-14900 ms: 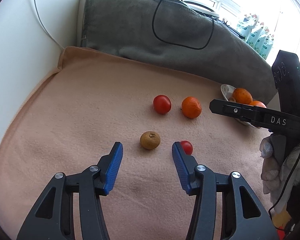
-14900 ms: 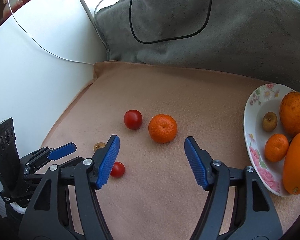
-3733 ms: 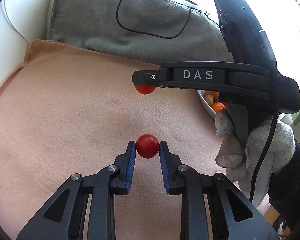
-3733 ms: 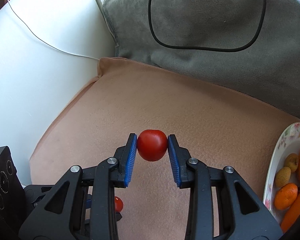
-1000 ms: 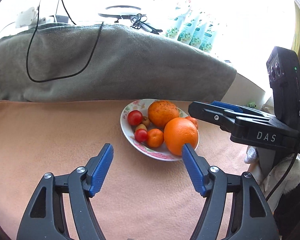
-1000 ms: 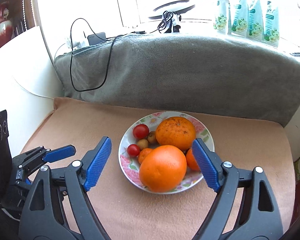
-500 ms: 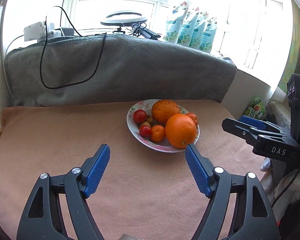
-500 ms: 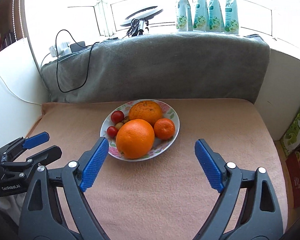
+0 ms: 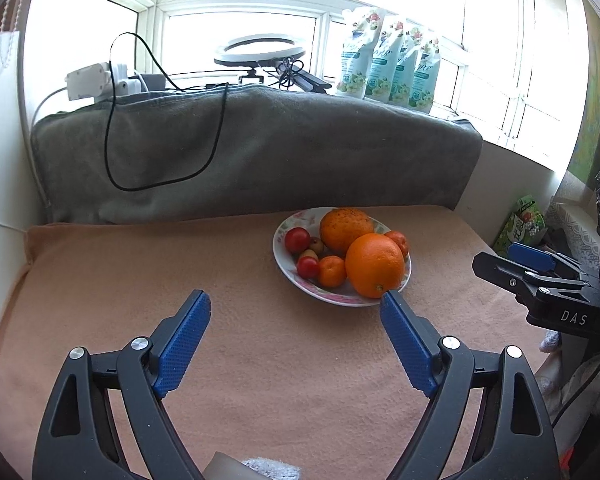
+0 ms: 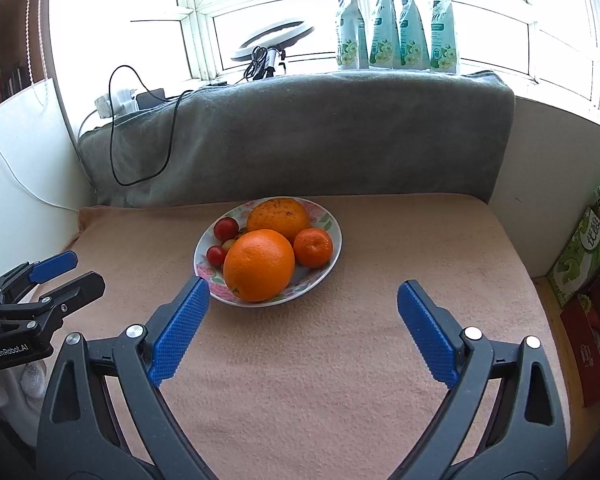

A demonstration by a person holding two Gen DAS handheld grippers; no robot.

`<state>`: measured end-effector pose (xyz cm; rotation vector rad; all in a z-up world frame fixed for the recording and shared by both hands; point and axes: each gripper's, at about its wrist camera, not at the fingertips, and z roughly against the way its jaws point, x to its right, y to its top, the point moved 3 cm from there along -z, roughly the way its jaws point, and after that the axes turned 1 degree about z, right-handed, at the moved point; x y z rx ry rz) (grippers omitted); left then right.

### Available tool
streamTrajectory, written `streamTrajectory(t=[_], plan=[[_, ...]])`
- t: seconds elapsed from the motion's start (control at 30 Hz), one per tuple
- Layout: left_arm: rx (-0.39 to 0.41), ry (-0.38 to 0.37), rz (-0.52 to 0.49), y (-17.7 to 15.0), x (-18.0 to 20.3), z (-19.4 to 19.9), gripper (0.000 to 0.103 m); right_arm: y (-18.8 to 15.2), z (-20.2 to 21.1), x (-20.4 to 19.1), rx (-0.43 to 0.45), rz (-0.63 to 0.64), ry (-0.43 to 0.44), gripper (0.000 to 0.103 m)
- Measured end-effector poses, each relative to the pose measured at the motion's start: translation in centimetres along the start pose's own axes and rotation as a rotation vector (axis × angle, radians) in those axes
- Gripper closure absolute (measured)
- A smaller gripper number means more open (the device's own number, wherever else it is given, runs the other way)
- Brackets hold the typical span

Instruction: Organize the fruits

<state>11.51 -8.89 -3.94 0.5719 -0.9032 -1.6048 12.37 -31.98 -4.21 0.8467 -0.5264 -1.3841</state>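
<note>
Both wrist views toward plate [image 9: 342,300]

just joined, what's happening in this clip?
A person with two handheld grippers is organizing fruit. All the visible fruit sits on the floral plate: two large oranges, mandarins, small tomatoes. The left gripper and right gripper are empty, their fingers just spread wide above the peach blanket, short of the plate.

Fruit-filled plate [image 10: 332,256] beyond spread, empty fingers [image 10: 180,330].
</note>
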Motion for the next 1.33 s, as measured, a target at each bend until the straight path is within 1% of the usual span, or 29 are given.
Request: streamTrajectory(t=[0.27, 0.47, 0.93, 1.23, 1.33], plan=[[0.008, 0.015, -0.007, 0.1, 0.1, 0.6, 0.016, -0.1, 0.3, -0.1, 0.003, -0.004, -0.001, 0.006], [0.008, 0.005, -0.001, 0.1, 0.1, 0.9, 0.015, -0.3, 0.5, -0.2, 0.004, 0.009, -0.015, 0.006], [0.005, 0.0, -0.006, 0.0, 0.4, 1.1, 0.015, -0.6, 0.6, -0.1, -0.004, 0.003, -0.015, 0.006], [0.033, -0.008, -0.018, 0.0, 0.6, 1.4, 0.015, -0.9, 0.3, 0.0, -0.014, -0.006, -0.018, 0.006], [0.031, -0.008, -0.022, 0.0, 0.6, 1.3, 0.015, -0.9, 0.3, 0.1, -0.013, -0.008, -0.02, 0.006]])
